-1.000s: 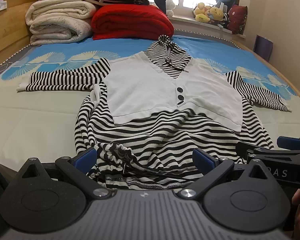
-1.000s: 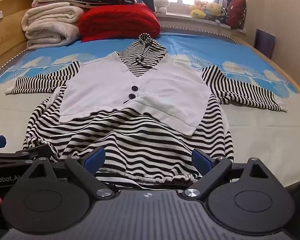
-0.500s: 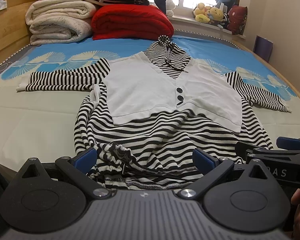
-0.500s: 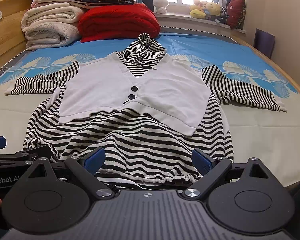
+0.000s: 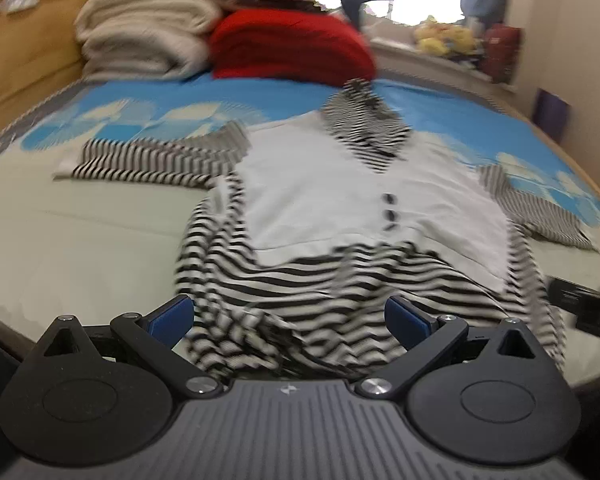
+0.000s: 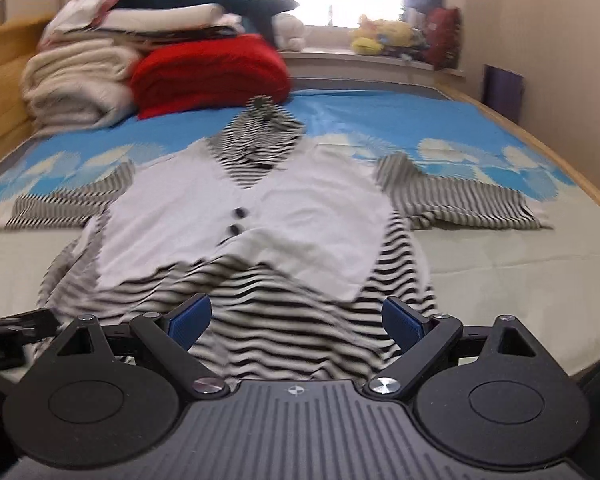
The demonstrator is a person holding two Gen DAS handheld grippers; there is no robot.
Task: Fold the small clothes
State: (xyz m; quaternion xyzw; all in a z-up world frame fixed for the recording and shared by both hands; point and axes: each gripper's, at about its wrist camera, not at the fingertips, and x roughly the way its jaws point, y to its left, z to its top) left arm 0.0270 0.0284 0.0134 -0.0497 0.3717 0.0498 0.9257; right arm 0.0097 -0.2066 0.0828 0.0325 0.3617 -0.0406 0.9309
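A small black-and-white striped hooded top with a white vest panel [image 5: 340, 200] lies face up on the bed, sleeves spread to both sides; it also shows in the right wrist view [image 6: 260, 216]. Its near hem is bunched and raised. My left gripper [image 5: 288, 316] is open over the left part of the hem. My right gripper [image 6: 296, 316] is open over the right part of the hem. Neither holds the cloth. Both views are blurred.
The bed [image 5: 80, 232] has a pale and blue sheet. Folded cream blankets [image 5: 144, 36] and a red quilt [image 5: 292, 48] are stacked at the head. Plush toys [image 6: 380, 34] sit on the window sill. A wooden side rail [image 6: 580, 184] runs along the right.
Both grippers have lifted and tilted, so both views are now blurred. The striped hem has bunched and risen near the fingers. Both stay open.
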